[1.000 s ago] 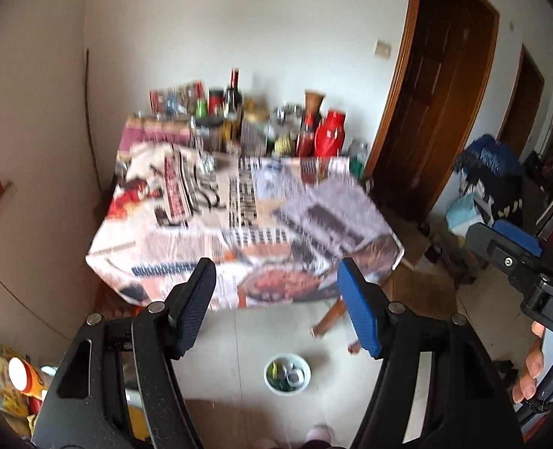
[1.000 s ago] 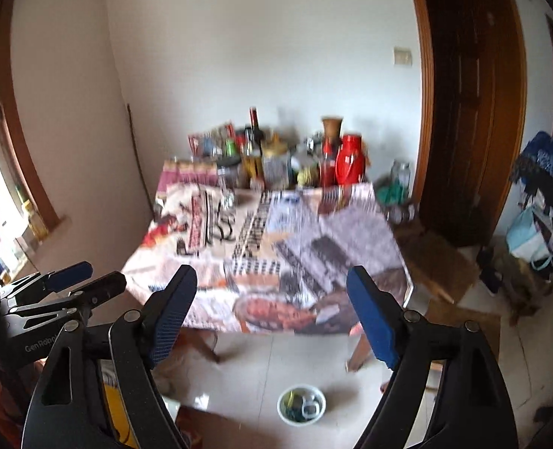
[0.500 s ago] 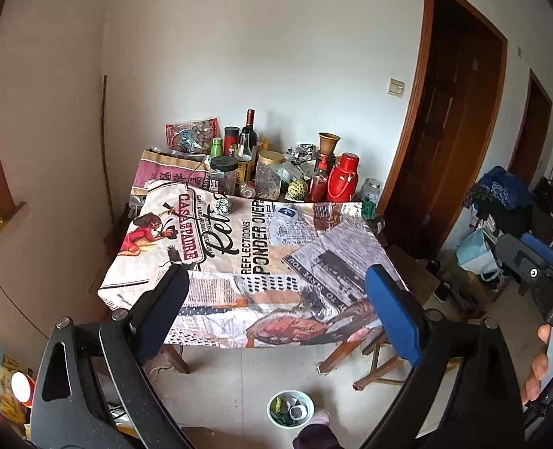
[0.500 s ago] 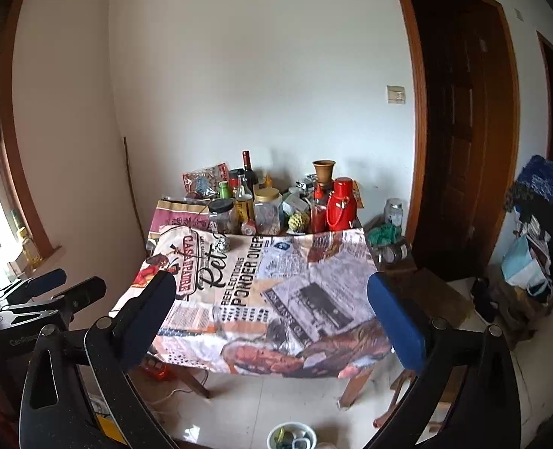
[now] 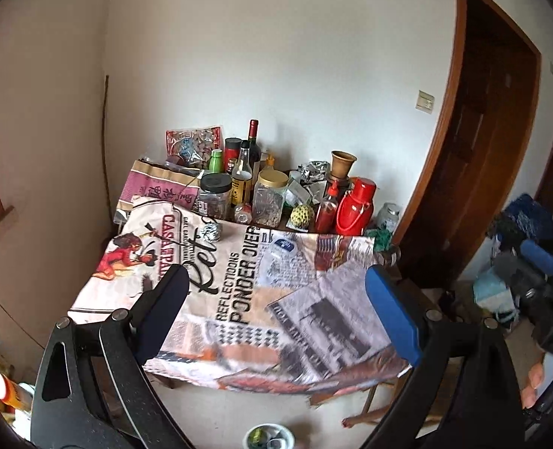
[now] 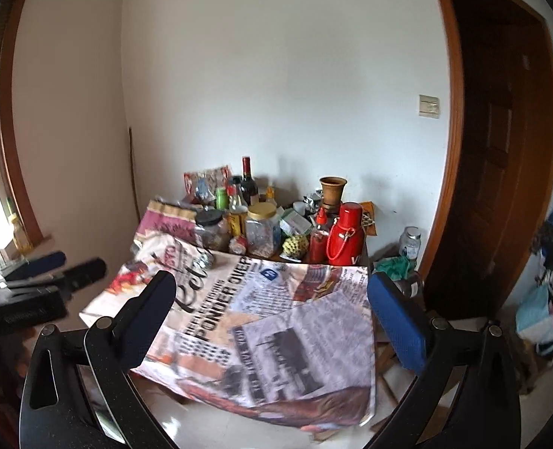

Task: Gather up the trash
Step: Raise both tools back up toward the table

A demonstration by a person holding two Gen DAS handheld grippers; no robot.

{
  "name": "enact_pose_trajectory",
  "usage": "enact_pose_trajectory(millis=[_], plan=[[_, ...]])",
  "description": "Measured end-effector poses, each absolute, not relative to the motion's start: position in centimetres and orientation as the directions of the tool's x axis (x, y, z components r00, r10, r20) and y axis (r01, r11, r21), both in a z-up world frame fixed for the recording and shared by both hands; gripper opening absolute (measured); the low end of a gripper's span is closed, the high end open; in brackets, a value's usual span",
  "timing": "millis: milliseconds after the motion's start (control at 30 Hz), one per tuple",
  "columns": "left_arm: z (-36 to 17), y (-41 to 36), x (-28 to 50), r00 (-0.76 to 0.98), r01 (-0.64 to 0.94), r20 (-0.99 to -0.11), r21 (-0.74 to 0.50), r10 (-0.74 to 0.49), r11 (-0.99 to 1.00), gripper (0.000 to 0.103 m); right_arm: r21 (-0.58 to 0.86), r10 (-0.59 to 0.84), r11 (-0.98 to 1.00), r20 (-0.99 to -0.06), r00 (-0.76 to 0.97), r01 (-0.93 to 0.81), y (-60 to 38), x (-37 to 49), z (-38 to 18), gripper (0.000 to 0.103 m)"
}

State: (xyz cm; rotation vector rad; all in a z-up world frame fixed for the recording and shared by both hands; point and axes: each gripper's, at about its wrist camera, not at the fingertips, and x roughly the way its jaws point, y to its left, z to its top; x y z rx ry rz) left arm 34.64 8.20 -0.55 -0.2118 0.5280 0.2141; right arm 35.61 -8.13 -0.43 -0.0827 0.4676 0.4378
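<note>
A crumpled foil ball [image 5: 211,232] [image 6: 203,262] and a flattened clear plastic bottle [image 5: 280,250] [image 6: 267,275] with a blue label lie on the table's printed cloth [image 5: 239,299] [image 6: 276,329]. A small white bin [image 5: 269,437] holding scraps stands on the floor before the table. My left gripper [image 5: 276,284] is open and empty, short of the table's near edge. My right gripper [image 6: 272,288] is also open and empty, level with it. Each shows in the other's view: the right gripper [image 5: 538,262] at the right, the left gripper [image 6: 52,269] at the left.
Jars, bottles, a red thermos [image 5: 355,207] and a clay vase [image 5: 342,162] crowd the table's back. A brown door [image 5: 482,149] stands at the right, with bags [image 5: 501,292] on the floor by it. Wooden legs [image 5: 370,411] show under the cloth.
Both grippers' jaws have spread wider. Both views have tilted up and come nearer the table, so the floor bin has slid to the bottom edge.
</note>
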Motion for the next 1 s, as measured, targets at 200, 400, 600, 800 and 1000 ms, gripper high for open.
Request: enact_pose_trajectory(millis=[200, 400, 600, 800, 1000], plan=[[-2.1, 7.7, 39.1, 0.798, -0.314, -0.572, -0.127, 0.189, 0.941, 0.095, 0.032, 0.407, 0.888, -0.514, 0.755, -0.458, -8.8, 40.3, -2.3, 0.102], [-3.5, 9.6, 42.1, 0.760, -0.371, -0.609, -0.116, 0.230, 0.921, 0.095, 0.077, 0.421, 0.882, -0.574, 0.702, -0.465, -7.8, 44.5, -4.5, 0.102], [-5.4, 13.5, 46.4, 0.735, -0.378, -0.646, -0.134, 0.208, 0.916, 0.095, 0.131, 0.413, 0.896, -0.597, 0.688, -0.424, -6.1, 48.0, -5.8, 0.102], [-7.1, 18.6, 53.0, 0.719, -0.316, -0.677, -0.119, 0.156, 0.941, 0.095, 0.158, 0.342, 0.934, -0.650, 0.679, -0.319, -2.9, 53.1, -7.9, 0.102], [-10.9, 24.9, 60.1, 0.672, -0.289, -0.733, -0.134, 0.102, 0.948, 0.095, 0.127, 0.270, 0.956, -0.736, 0.621, -0.266, 1.8, 58.9, -12.1, 0.102]])
